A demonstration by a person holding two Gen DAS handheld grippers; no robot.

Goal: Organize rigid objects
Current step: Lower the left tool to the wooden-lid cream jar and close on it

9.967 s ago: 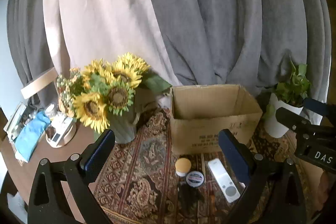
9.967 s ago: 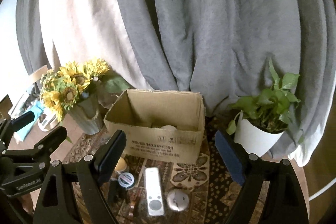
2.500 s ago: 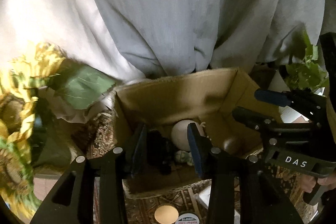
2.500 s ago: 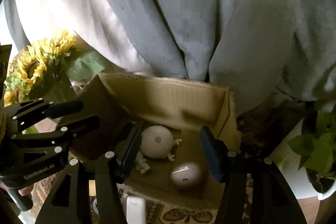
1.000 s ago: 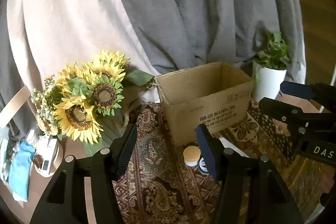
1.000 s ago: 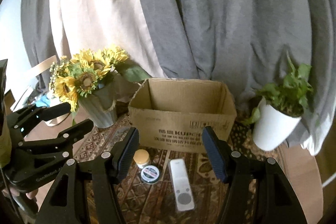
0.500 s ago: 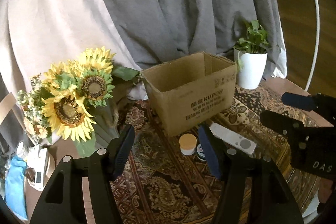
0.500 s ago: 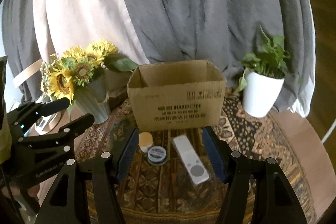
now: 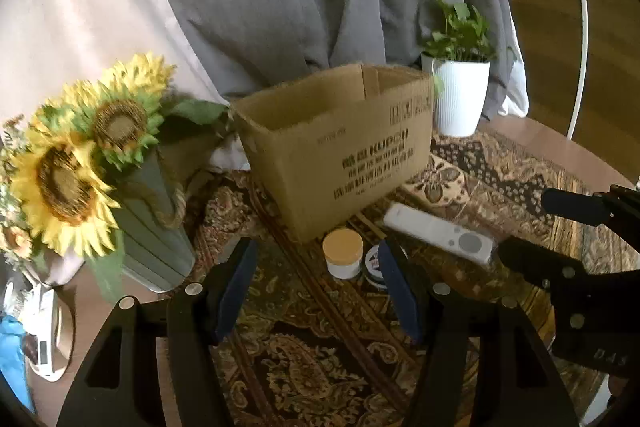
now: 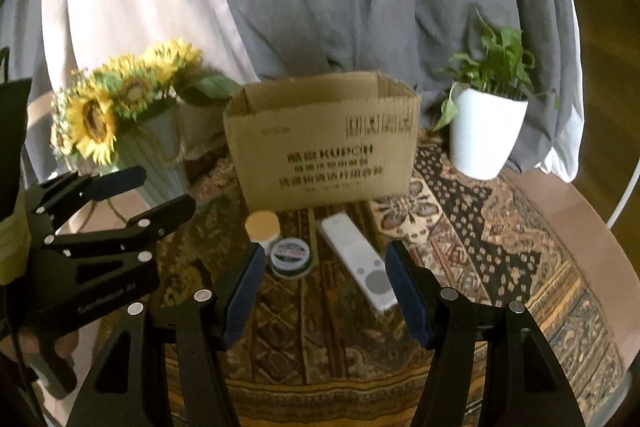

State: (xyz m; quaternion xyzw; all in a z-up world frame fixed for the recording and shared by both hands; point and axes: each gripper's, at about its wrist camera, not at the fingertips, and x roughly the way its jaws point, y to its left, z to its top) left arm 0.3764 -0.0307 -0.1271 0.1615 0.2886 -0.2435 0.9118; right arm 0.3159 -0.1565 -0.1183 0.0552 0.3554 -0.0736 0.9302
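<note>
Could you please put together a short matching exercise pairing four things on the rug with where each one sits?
Things:
1. remote
2. jar
3. plant pot
4. sunflower vase

Places:
A. left of the box
B. right of the box
C. in front of the box, right of the tin
D. in front of the box, just behind and left of the tin

The box stands open at the back of the rug, and the tin lies flat in front of it.

Pairs: 1-C, 2-D, 3-B, 4-A
</note>
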